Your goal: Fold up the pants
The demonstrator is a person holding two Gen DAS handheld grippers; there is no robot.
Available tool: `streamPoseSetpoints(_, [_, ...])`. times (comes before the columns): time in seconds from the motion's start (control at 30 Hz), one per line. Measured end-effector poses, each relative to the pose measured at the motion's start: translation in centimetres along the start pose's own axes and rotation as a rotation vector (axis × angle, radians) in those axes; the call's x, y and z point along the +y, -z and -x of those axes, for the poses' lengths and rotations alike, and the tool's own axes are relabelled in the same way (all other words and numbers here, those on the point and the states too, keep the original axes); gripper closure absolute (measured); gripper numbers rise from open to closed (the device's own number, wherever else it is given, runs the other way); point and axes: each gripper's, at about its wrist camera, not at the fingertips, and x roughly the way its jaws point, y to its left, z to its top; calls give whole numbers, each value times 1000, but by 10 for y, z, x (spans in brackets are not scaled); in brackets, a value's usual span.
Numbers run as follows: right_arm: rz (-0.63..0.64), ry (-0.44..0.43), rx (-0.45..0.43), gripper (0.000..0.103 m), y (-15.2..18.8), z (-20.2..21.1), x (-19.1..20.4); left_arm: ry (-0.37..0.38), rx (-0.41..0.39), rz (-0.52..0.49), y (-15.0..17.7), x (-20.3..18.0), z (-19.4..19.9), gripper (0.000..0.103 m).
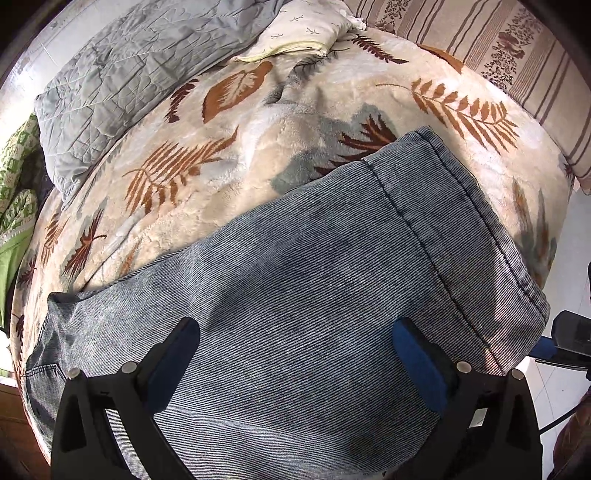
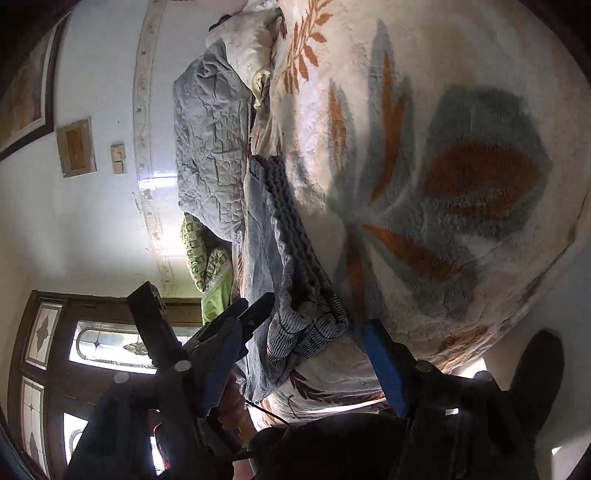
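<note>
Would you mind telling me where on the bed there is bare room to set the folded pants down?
Bare leaf-print blanket lies beyond the pants, bordered by the grey quilt, the small pillow and the striped fabric. The near edge is crowded: the pants cover it, with both claws there.

Pants [image 1: 295, 280] blue-grey, fine-ribbed; blanket [image 1: 258, 122] cream, rust-brown leaf print; quilt [image 1: 122, 74] grey; pillow [image 1: 306, 29] possibly sprigged.

White wall [image 2: 92, 229] with tiled border; stained-glass wooden door [image 2: 48, 332] glowing — sunlight falls across the leaf-patterned bed [image 1: 295, 103].
</note>
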Motion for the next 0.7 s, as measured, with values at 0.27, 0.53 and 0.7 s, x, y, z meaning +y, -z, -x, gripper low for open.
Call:
streamPoseSetpoints(0.27, [20, 25, -17, 31, -5, -8, 17, -51, -43, -65, 9, -6, 0, 0])
streamPoseSetpoints(0.53, [24, 143, -73, 77, -4, -16, 27, -14, -20, -61, 14, 8, 2, 0])
streamPoseSetpoints(0.7, [89, 186, -105, 79, -2, -13, 50, 4, -39, 2, 20, 36, 10, 0])
